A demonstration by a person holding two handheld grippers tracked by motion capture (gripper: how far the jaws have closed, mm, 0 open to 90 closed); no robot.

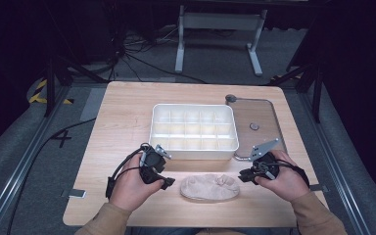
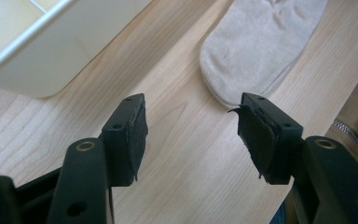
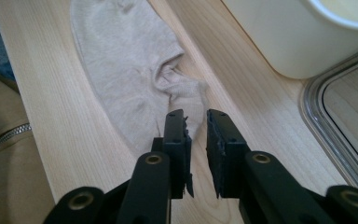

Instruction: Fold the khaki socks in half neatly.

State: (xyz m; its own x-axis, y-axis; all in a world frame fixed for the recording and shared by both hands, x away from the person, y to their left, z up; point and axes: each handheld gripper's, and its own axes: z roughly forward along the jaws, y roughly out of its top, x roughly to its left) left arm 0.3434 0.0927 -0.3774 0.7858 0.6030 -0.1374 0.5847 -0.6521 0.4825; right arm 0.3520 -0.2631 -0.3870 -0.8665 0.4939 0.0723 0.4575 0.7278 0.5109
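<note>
A beige sock lies flat on the wooden table near its front edge, between my two grippers. My left gripper sits just left of the sock's rounded end, low over the wood. In the left gripper view its jaws stand wide apart with bare table between them and the sock beyond the right one. My right gripper points at the sock's bunched right end. In the right gripper view its jaws stand open by a narrow gap, tips at the edge of the sock, with nothing pinched.
A white divided tray stands behind the sock at mid-table, its corner close to each gripper. A clear lid lies flat to the tray's right. The person's tan sleeves come in from the front edge.
</note>
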